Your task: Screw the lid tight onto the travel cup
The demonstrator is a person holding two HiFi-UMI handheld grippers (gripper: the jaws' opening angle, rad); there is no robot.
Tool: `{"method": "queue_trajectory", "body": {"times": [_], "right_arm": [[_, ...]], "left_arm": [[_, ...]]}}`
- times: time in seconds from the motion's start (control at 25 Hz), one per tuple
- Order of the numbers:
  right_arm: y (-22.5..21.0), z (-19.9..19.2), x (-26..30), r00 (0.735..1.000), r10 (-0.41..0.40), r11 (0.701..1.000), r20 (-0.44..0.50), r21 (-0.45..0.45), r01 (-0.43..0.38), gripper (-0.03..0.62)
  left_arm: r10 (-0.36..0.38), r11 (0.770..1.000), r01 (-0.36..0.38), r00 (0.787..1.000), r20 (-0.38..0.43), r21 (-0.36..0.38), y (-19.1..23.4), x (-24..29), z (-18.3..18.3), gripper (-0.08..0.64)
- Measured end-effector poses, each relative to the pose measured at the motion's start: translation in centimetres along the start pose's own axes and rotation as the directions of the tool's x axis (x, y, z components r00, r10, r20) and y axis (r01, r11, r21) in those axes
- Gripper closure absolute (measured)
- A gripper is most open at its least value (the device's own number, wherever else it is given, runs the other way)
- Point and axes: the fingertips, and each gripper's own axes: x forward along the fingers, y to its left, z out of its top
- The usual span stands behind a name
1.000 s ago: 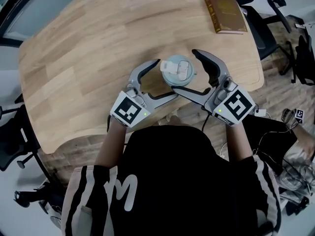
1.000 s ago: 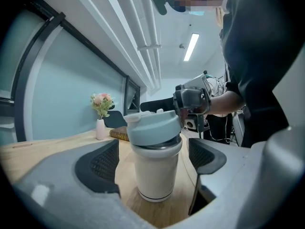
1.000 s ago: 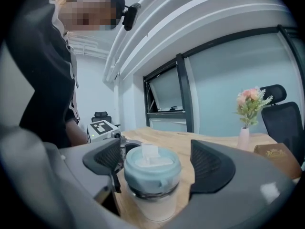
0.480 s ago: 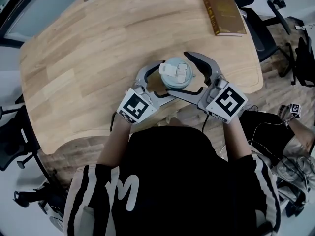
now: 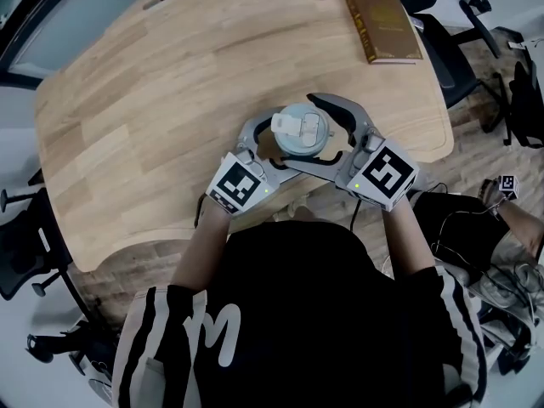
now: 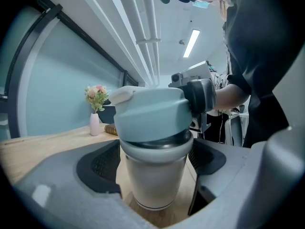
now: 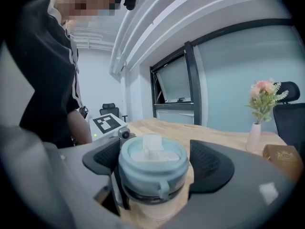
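A person seated at a pale wooden surface brackets a cream-white travel cup with a hand-held tool on each side. The cup stands upright near the surface's front edge, directly before the body.

The left tool sits low, its two dark pads flanking the cup's body. A sliver of wood shows between each pad and the cup wall, so it reads as released, not clamped. The right tool rides higher, its jaws spread wide on either side of the pale blue lid. The lid sits on top of the cup with its flip tab uppermost. The pads lie just beside the lid's rim and neither is seen pressing on it. A dark band shows between lid and cup rim; how far the thread has taken cannot be told. A brown hardback book lies well apart at the far edge.

The step in hand appears to be the set-up for tightening, with one tool lined up to steady the body and the other to turn the lid. The next move would call for the left tool to clench on the body first. The right would then close squarely on the lid and twist, keeping the cup upright so the thread does not cross.
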Motion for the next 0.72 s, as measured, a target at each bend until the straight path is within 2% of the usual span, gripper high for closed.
{"method": "queue_trajectory", "body": {"times": [0.44, 0.72], "right_arm": [[0.12, 0.02, 0.23, 1.0, 0.013, 1.0, -0.015, 0.003, -0.013, 0.149], [0.13, 0.08, 0.09, 1.0, 0.014, 1.0, 0.006, -0.01, -0.014, 0.152]], "left_arm": [[-0.002, 1.0, 0.002, 1.0, -0.008, 0.016, -0.16, 0.34, -0.33, 0.138], [0.001, 1.0, -0.001, 1.0, -0.003, 0.009, -0.19, 0.41, -0.45, 0.143]]}}
